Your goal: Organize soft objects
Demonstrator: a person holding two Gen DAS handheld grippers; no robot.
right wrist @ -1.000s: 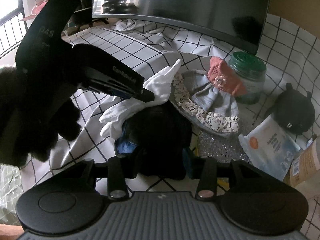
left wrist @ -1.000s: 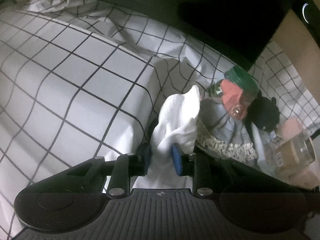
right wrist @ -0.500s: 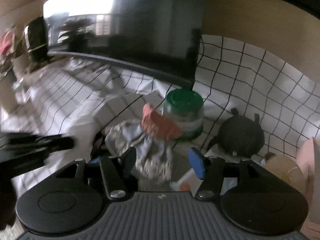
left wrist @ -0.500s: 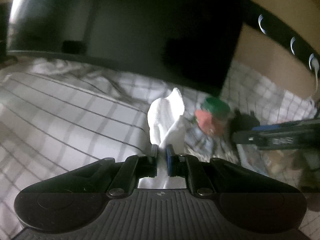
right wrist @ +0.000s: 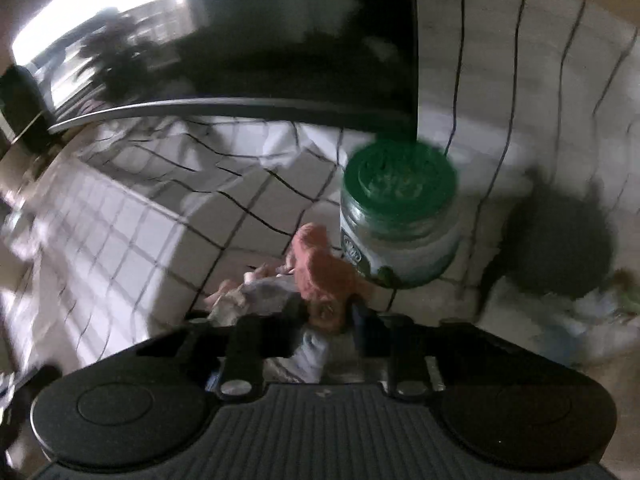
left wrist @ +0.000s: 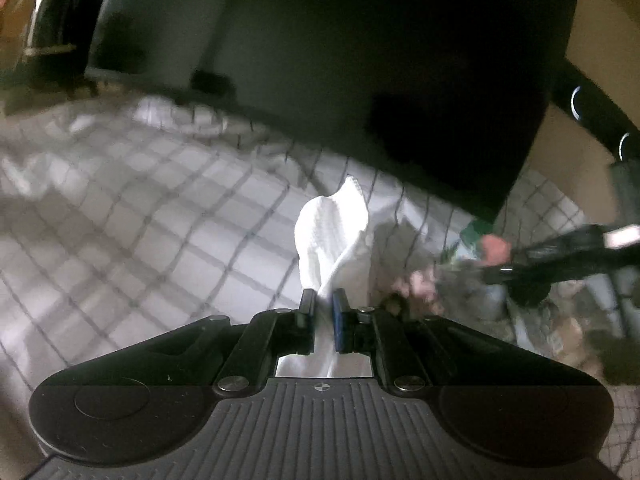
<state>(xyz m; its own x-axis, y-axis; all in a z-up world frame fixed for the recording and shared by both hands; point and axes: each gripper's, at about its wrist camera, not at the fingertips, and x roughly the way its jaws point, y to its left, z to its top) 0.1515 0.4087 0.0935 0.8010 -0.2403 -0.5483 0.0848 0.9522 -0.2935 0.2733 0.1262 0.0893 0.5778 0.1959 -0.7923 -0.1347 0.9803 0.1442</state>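
Left hand-held gripper (left wrist: 324, 306) has lifted the white glove (left wrist: 332, 236) clear; right hand-held gripper (right wrist: 326, 316), open a second ago, now straddles the coral-trimmed hat (right wrist: 320, 276), grip uncertain.

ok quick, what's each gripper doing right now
left gripper: shut on the white cloth.
right gripper: around the pink hat; blurred, cannot tell if it grips.
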